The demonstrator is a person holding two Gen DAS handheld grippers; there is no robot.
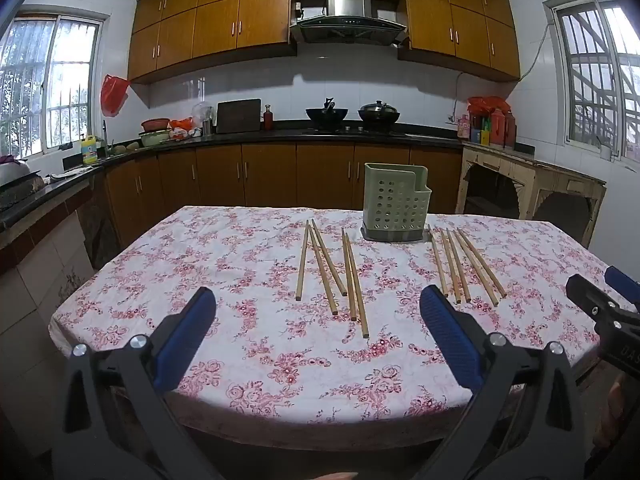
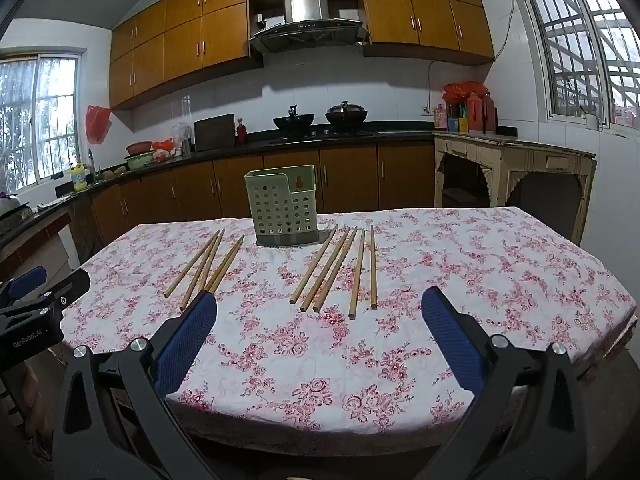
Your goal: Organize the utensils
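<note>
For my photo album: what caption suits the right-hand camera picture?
Open right gripper above a floral tablecloth, facing two groups of wooden chopsticks and a green holder.

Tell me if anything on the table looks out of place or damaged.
Nothing looks damaged or spilled. The chopsticks lie loose in two uneven fans on either side of the upright green holder, not yet inside it.

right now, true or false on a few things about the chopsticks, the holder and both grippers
1. Both the left gripper and the right gripper are open and empty. True.
2. The green holder lies on its side. False: it stands upright.
3. The chopsticks lie in a left group and a right group. True.
4. Some chopsticks are already in the holder. False: none show in it; all lie on the floral tablecloth.
</note>
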